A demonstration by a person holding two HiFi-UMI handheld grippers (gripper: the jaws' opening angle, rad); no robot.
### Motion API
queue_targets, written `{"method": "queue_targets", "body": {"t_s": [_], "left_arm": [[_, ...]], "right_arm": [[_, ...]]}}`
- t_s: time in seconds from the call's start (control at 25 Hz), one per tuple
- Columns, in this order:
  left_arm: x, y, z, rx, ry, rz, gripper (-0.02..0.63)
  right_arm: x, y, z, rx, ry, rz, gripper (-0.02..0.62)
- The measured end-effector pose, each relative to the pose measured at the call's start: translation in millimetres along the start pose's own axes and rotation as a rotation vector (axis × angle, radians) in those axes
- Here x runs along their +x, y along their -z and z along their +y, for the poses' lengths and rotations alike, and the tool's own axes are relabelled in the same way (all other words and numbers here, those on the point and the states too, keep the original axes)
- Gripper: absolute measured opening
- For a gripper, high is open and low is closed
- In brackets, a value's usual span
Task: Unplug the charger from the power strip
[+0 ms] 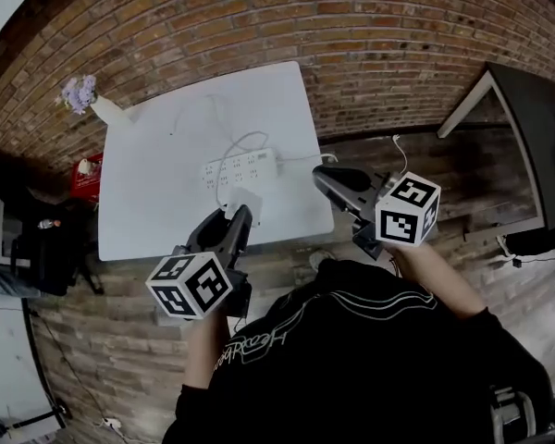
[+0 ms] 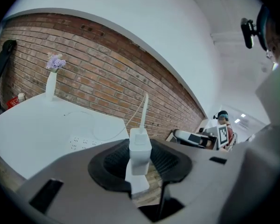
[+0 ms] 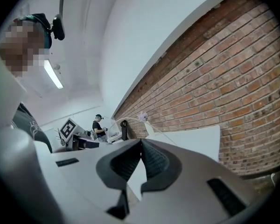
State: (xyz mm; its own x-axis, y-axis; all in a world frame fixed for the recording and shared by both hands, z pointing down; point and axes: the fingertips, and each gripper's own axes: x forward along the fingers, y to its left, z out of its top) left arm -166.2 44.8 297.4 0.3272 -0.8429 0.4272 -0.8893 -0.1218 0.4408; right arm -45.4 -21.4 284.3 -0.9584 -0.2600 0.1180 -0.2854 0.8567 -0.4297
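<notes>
My left gripper [image 1: 239,216] was clenched on the white charger [image 2: 140,149], ribbed pads pressing both its sides, charger upright between them. Charger was off the power strip [image 1: 240,167] and held up at the near edge of the white table [image 1: 148,211], just in front of the strip in the head view. The thin white cable [image 2: 143,108] ran up from the top of the charger. The strip lay flat on the table, sockets up, left of the charger in the left gripper view. More white cable looped on the table behind the strip.

My right gripper [image 3: 141,143] was closed, jaws together at the tips, nothing between them. It hung off the table's right edge, apart from strip and charger, with its marker cube [image 1: 408,209] facing up.

A white vase with purple flowers [image 1: 85,98] stood at the far left corner of the table. The brick wall [image 2: 107,73] ran behind the table. A red item [image 1: 88,176] sat just off the table's left edge; couldn't tell what it was.
</notes>
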Motion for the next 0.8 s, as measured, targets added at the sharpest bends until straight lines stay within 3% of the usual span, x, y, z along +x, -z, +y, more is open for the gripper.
{"method": "queue_targets", "body": {"t_s": [0.32, 0.8], "left_arm": [[-16.2, 13.6, -16.4, 0.033, 0.02, -0.027, 0.133], [-16.5, 19.9, -26.8, 0.029, 0.049, -0.027, 0.133]], "right_arm": [[-17.5, 17.2, 37.2, -0.029, -0.036, 0.013, -0.003], [-23.3, 33.0, 36.7, -0.012, -0.027, 0.048, -0.003]]}}
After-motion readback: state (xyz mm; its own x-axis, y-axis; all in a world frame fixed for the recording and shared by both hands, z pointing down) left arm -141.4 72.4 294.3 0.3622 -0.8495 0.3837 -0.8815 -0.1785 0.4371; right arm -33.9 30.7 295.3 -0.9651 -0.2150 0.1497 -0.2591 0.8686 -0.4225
